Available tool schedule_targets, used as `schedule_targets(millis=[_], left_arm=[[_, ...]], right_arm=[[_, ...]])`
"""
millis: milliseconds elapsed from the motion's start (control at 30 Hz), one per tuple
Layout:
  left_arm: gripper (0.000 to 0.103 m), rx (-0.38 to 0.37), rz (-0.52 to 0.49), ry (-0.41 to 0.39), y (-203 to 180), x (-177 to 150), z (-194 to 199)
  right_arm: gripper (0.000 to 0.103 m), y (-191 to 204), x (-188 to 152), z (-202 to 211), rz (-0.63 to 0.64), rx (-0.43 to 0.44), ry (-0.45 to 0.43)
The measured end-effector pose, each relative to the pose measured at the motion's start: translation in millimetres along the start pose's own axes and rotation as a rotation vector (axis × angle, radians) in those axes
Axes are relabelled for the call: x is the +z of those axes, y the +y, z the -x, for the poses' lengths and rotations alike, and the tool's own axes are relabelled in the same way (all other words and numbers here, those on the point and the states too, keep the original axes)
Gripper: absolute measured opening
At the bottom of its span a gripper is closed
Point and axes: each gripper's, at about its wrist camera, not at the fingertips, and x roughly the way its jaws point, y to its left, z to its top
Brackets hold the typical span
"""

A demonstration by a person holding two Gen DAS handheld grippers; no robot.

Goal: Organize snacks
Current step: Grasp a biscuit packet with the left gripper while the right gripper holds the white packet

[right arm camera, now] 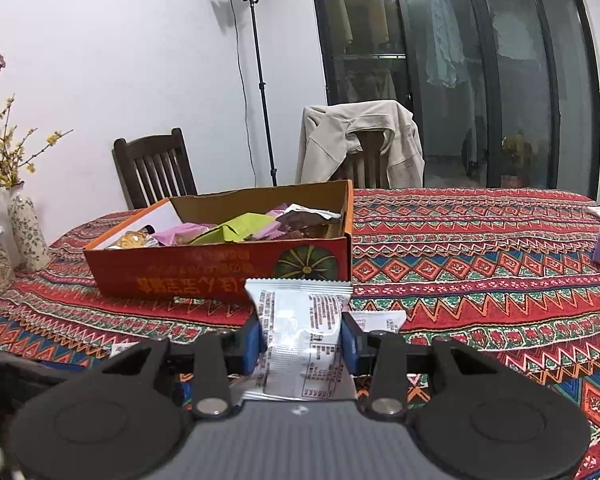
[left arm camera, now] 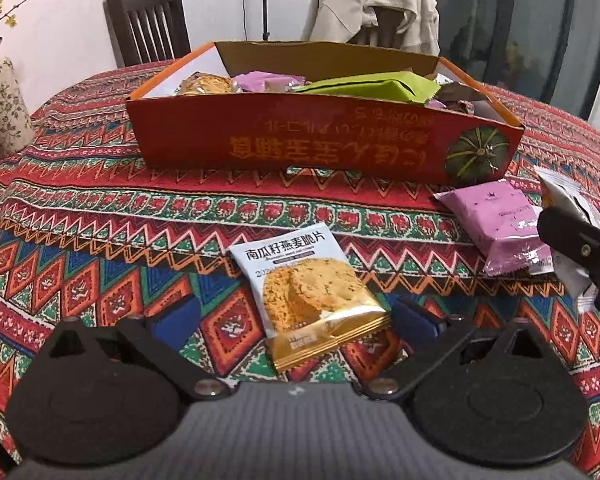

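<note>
Progress looks past halfway as a judgement: the orange cardboard box on the desk already holds a heap of packets, among them a green one, pink ones and a cookie pack at its left end. Left outside are a few. In the left wrist view, the oat-crisp packet lies flat at about 6 o'clock from the box, between the spread blue pads of the left gripper, which is wide open and holds nothing. A pink packet lies at about 4 o'clock from the box, just beside a white wrapper at the frame's right edge. In the right wrist view, the right gripper is clamped on a silver-white packet, held upright near the box's front wall, not yet dropped in. Another white packet lies on the cloth just behind it.
</note>
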Motion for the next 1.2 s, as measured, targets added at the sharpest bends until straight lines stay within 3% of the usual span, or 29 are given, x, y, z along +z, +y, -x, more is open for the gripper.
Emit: schedule_targets(millis=[300,400,533,833,933,1133,1200], left_arm=[[0.099,-0.003,-0.012,-0.012,5,-4,4],[0.087,-0.005,-0.016,-0.027,9,-6,8],[0.063,-0.003,-0.009,-0.054,19,-7,13],[0.059,-0.068,0.0,-0.088,30,-8,20],[0.047,-0.087,-0.006,-0.1,30,-8,24],[0.043,-0.114,-0.001,-0.119,37,-5,30],[0.027,-0.125,0.001,-0.126,40,-4,31]], right_arm=[[0.039,0,-1,-1,-0.003,0.006,0.002],[0.039,0,-1,-2,-0.005,0.001,0.005],[0.039,0,-1,-1,-0.005,0.003,-0.001],[0.039,1,-2,2,0.004,0.015,-0.022],[0.039,2,-2,3,0.007,0.019,-0.027],[0.039,4,-3,3,0.02,0.026,-0.033],[0.039,6,-2,2,0.027,0.024,-0.031]])
